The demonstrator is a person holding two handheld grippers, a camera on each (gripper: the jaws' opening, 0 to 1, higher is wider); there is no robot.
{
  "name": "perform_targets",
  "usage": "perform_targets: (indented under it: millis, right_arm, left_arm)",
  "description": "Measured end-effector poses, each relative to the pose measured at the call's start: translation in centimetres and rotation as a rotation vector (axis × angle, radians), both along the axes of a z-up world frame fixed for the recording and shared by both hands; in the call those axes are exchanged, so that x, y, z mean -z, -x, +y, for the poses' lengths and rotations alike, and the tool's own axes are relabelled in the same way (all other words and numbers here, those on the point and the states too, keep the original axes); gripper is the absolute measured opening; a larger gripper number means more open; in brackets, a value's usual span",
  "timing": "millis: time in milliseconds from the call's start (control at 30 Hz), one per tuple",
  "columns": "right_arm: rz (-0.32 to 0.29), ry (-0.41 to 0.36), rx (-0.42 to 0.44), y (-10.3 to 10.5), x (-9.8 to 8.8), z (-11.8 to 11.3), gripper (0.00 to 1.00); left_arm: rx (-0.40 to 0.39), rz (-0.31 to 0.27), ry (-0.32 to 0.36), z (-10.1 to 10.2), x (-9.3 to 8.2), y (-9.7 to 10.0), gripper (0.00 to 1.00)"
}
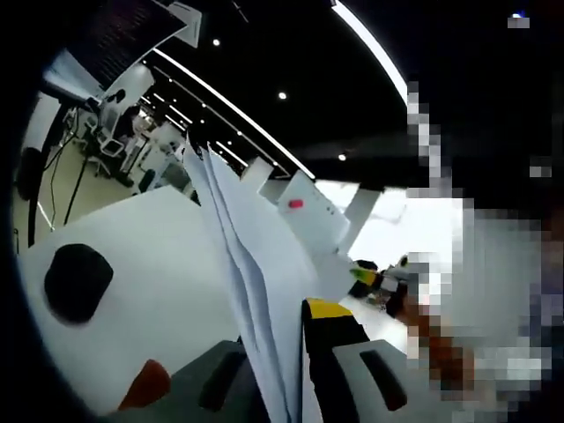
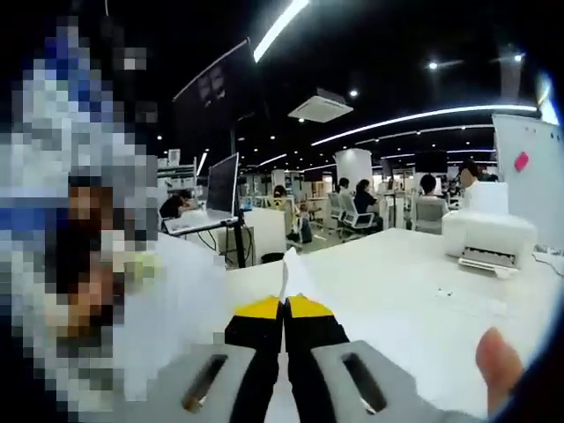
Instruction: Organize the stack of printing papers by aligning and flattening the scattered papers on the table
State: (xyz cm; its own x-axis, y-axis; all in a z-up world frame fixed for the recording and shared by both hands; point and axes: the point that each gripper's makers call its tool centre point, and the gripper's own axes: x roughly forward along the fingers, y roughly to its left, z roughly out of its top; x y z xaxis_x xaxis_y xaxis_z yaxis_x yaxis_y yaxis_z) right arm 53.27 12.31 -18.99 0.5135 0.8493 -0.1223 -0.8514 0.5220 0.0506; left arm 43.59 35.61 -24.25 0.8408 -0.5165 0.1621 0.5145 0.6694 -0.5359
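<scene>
A stack of white printing papers [image 1: 251, 264] stands on edge between the jaws of my left gripper [image 1: 295, 357], which is shut on it. The sheets fan upward and splay a little at the top. In the right gripper view, my right gripper [image 2: 284, 310] has its yellow-tipped jaws pressed together on a thin white paper edge [image 2: 287, 269] rising from between them. Below both lies the white table [image 2: 397, 291].
A black oval object [image 1: 77, 280] and an orange object [image 1: 145, 383] lie on the table [image 1: 159, 238]. A white printer [image 2: 489, 236] stands at the far right, with a monitor [image 2: 222, 185] and seated people behind. A fingertip [image 2: 498, 357] shows low right.
</scene>
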Motion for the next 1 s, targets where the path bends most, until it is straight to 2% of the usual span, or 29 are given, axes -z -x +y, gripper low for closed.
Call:
perform_targets:
  millis: [200,400,567,600,700,1000]
  right_arm:
    - [0.001,-0.057,-0.030,2.0,-4.0,-2.2,0.00]
    - [-0.026,-0.058,-0.009,3.8,-6.4,-4.1,0.00]
    - [-0.052,-0.072,-0.025,5.3,-8.4,-4.7,0.00]
    - [-0.067,-0.070,-0.039,6.4,-9.3,-4.8,0.00]
    - [-0.093,-0.083,-0.060,7.7,-10.8,-4.8,0.00]
    - [-0.122,-0.124,-0.120,11.8,-14.8,-5.4,0.00]
  left_arm:
    - [0.016,-0.015,-0.003,-0.8,-0.6,0.0,0.06]
    - [0.031,-0.020,0.007,-1.5,-0.7,-0.4,0.06]
    - [0.042,-0.019,0.003,-2.3,-0.6,-0.7,0.06]
    - [0.047,-0.018,0.004,-2.5,-0.5,-0.8,0.06]
    - [0.052,-0.008,0.007,-2.9,-0.2,-1.1,0.06]
    - [0.060,-0.006,0.016,-3.1,-0.1,-1.5,0.06]
